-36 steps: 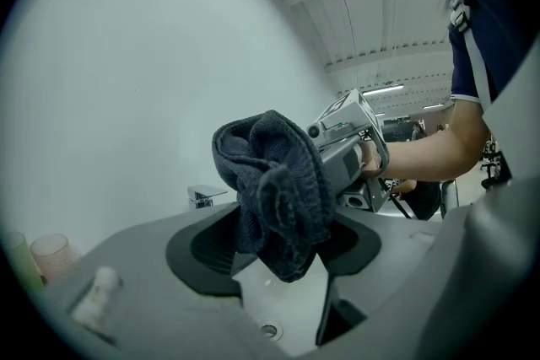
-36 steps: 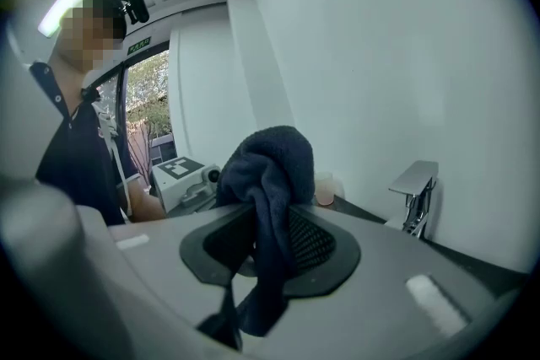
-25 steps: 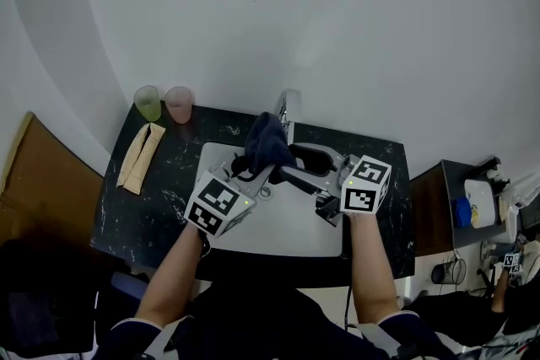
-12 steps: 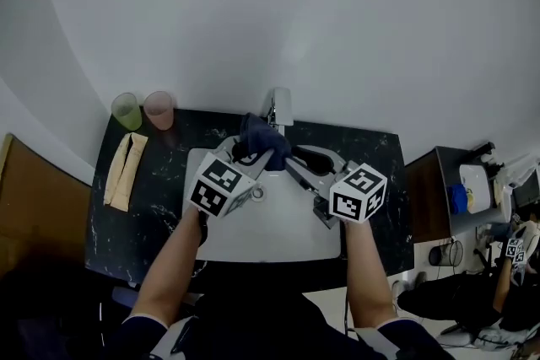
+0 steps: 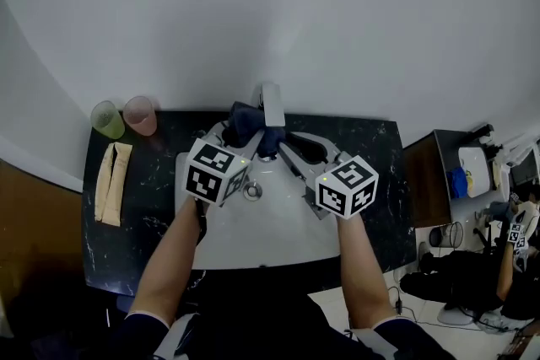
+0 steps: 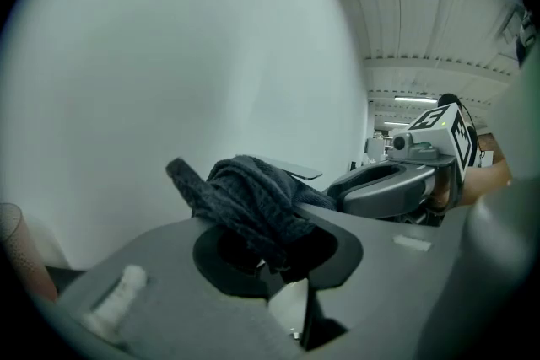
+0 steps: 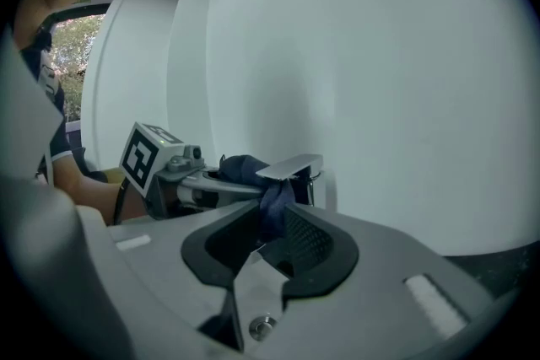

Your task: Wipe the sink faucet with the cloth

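Observation:
A dark blue cloth (image 5: pixel 245 121) is looped round the chrome faucet (image 5: pixel 272 99) at the back of the white sink (image 5: pixel 278 223). My left gripper (image 5: pixel 231 136) is shut on a bunch of the cloth (image 6: pixel 249 202) to the left of the faucet. My right gripper (image 5: pixel 283 149) reaches in from the right. Its jaws have just been closing, and a hanging end of the cloth (image 7: pixel 272 211) sits between them and touches both pads, just below the faucet's flat lever (image 7: pixel 291 166). Each gripper view shows the other gripper across the faucet.
The sink is set in a dark speckled counter (image 5: pixel 148 206) against a white wall. At the counter's left stand a green cup (image 5: pixel 107 119) and a pink cup (image 5: pixel 140 115), with a folded beige cloth (image 5: pixel 111 181) in front of them.
Both grippers have moved toward the wall and the faucet. The cloth has gone from above the basin to round the faucet. The right jaws have narrowed onto its hanging end.

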